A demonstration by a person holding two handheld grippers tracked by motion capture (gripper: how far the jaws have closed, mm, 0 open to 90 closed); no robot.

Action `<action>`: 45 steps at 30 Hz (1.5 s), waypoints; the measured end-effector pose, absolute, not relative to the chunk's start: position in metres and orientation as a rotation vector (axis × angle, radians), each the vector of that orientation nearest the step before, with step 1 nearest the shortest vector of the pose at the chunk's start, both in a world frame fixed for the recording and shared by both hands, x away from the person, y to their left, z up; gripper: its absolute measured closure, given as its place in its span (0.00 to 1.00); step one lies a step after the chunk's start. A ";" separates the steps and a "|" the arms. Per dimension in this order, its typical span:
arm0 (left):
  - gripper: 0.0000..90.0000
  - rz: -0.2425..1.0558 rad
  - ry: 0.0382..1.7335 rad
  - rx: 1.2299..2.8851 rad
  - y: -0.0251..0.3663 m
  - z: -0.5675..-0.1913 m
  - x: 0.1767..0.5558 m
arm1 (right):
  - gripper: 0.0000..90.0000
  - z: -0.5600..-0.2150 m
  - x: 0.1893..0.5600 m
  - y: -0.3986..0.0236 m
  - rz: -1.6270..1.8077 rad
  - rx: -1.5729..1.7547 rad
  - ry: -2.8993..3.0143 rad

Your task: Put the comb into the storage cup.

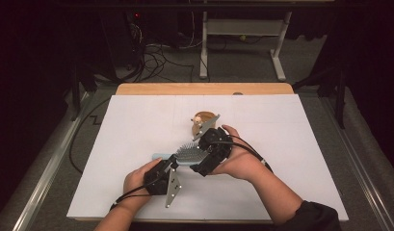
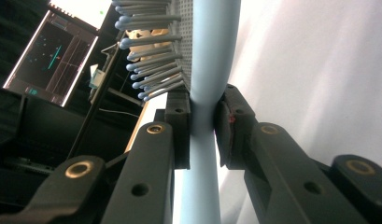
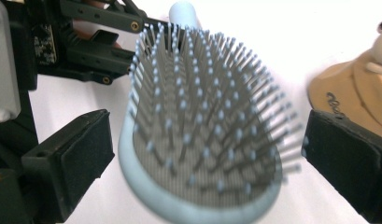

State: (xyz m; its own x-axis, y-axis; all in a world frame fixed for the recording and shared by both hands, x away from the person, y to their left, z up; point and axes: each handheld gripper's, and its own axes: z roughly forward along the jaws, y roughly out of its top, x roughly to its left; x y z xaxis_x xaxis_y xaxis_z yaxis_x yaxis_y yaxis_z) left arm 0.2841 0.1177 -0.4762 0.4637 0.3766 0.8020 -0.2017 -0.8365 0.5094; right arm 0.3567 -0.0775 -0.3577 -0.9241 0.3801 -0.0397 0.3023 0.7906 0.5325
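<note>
Pale-blue hairbrush [image 3: 198, 130] bristles close-up, left claw [image 2: 202, 121] clamping its handle

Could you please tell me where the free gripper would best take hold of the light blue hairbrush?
Grip the hairbrush by the smooth rim of its oval head, one side each, coming from the rounded end. The bristles face up, and the left gripper is already clamped on the narrow handle.

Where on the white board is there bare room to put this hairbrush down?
The board is bare along its left side, its right side, and the far strip. It is crowded mid-board, around the hairbrush, both tongs and the wooden dish.
</note>
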 end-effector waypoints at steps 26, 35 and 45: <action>0.86 1.345 0.270 2.091 0.132 -0.464 0.289 | 0.00 -0.381 0.356 -0.122 0.697 0.652 2.794; 0.86 1.299 0.345 2.051 0.138 -0.459 0.292 | 0.00 -0.396 0.357 -0.144 0.724 0.723 2.723; 0.86 1.237 0.420 2.005 0.147 -0.453 0.294 | 0.00 -0.420 0.352 -0.167 0.781 0.787 2.630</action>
State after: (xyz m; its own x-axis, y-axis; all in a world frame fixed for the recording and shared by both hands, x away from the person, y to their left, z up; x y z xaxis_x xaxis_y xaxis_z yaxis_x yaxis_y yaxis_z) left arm 0.2945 0.1470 -0.4534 0.4838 0.6064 0.6311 -0.0973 -0.6793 0.7274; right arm 0.3523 -0.1672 -0.4205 -0.8103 0.5750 -0.1134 0.4199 0.7046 0.5720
